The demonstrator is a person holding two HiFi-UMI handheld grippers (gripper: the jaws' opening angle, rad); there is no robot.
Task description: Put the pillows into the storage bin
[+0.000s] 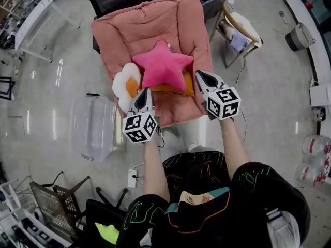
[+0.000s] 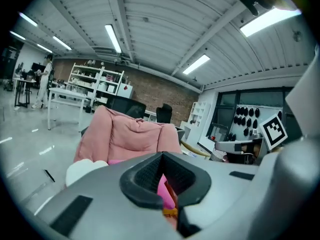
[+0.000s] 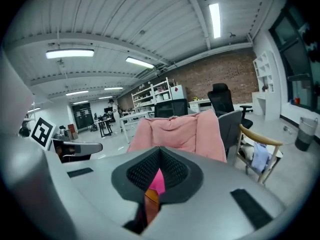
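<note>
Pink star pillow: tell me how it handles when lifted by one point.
The pink star pillow looks plump and stuffed, so probably light for its size and squashy under a pinch. Held by one point, the rest would likely droop. It lies on an orange pillow, which may shift with it.

Hot-pink star pillow [image 1: 161, 66], white-and-orange flower pillow [image 1: 124, 84] (salmon chair cover [image 1: 150, 22])

A pink padded armchair [image 1: 155, 22] stands on the glossy grey floor [image 1: 269, 87]; just right of it is a wooden chair [image 1: 247, 27] with a pale blue cloth [image 1: 238, 41] on it; a round grey bin [image 1: 300, 36] sits farther right; water bottles [image 1: 314, 146] lie at the right edge; a dark wire basket [image 1: 54, 203] stands lower left; a white power strip [image 1: 132, 178] lies near it.
</note>
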